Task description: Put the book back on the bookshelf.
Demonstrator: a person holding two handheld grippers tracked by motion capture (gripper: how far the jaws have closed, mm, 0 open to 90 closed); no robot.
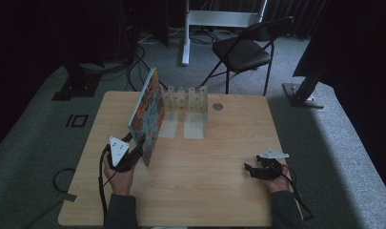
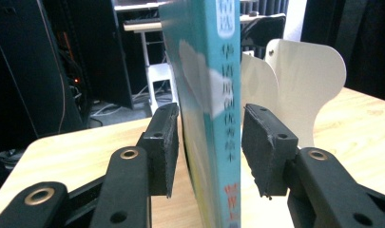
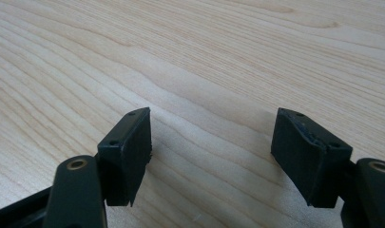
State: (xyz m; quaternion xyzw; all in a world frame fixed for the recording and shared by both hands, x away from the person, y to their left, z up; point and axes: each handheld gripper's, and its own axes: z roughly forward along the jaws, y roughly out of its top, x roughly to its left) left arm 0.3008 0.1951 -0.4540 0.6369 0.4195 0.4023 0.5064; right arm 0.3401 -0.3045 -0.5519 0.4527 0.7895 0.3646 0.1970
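Observation:
A thin picture book (image 1: 147, 112) with a colourful cover stands on its edge on the wooden table (image 1: 205, 191), left of centre, leaning a little. My left gripper (image 1: 139, 151) holds its near lower corner. In the left gripper view the teal spine (image 2: 214, 95) with printed characters sits between the two black pads (image 2: 164, 142), which press its sides. My right gripper (image 1: 249, 169) rests low at the table's right front. Its jaws stand wide apart over bare wood in the right gripper view (image 3: 211, 137), with nothing between them.
A white slotted book rack (image 1: 186, 102) stands at the back centre of the table, just right of the book; its rounded dividers (image 2: 299, 80) rise behind the spine. A round cable hole (image 1: 217, 106) lies beside it. A black folding chair (image 1: 243, 50) stands beyond the table.

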